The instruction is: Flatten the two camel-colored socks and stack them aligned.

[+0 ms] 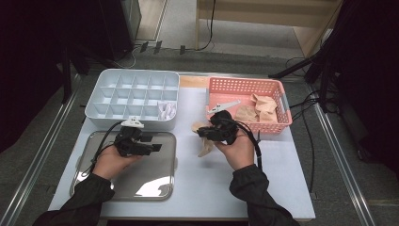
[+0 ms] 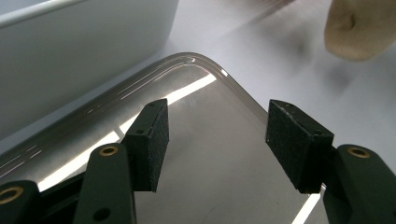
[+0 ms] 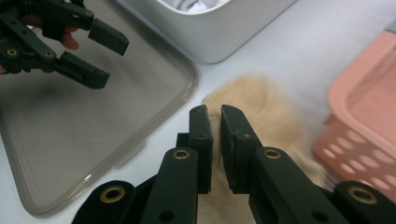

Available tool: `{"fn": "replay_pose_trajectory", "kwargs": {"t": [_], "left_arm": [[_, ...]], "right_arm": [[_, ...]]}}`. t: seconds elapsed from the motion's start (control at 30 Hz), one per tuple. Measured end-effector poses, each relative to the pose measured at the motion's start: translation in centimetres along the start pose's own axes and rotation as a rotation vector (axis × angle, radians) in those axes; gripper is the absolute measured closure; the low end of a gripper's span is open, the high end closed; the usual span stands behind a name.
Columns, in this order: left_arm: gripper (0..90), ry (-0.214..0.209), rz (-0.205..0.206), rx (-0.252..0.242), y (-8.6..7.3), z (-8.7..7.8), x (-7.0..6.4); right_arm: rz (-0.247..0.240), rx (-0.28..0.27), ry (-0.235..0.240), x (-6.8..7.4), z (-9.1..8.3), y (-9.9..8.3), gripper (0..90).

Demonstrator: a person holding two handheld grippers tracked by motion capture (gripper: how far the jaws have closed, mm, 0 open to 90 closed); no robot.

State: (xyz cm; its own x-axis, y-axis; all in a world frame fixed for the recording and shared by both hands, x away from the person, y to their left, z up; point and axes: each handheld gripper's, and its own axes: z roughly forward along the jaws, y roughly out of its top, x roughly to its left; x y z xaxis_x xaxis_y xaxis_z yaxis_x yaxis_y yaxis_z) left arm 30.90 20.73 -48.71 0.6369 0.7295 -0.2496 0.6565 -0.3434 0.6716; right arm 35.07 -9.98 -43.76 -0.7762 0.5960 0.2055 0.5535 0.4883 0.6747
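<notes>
Nearest the person, the left hand-held gripper (image 1: 156, 147) hangs over the metal tray (image 1: 155, 186) at the front left of the white surface (image 1: 202, 188), its jaws spread wide with nothing between them. In the right gripper view it shows at the upper left, released above the tray. To the right, the right hand-held gripper (image 3: 215, 122) is clenched on a beige sock (image 3: 261, 105), which hangs above the surface between the tray and the pink basket (image 1: 275, 126). Farther back, more beige socks (image 1: 263, 107) lie in that basket. At the back left stands the white divided box (image 1: 101, 89), with white cloth (image 1: 166, 110) in its front right compartment.
</notes>
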Motion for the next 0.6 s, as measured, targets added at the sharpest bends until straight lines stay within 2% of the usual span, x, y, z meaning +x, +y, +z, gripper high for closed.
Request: {"fn": "replay_pose_trajectory", "kwargs": {"t": [0.27, 0.6], "left_arm": [[41.0, 0.011, 0.007, 0.011, -0.4, 0.0, -0.1], [41.0, 0.010, 0.012, 0.013, -0.4, 0.0, -0.2]], "right_arm": [[-0.013, 0.002, 0.037, 0.3, 1.9, -0.1, 84.2], [-0.009, 0.029, 0.021, -0.6, 4.1, -1.3, 83.8]]}}
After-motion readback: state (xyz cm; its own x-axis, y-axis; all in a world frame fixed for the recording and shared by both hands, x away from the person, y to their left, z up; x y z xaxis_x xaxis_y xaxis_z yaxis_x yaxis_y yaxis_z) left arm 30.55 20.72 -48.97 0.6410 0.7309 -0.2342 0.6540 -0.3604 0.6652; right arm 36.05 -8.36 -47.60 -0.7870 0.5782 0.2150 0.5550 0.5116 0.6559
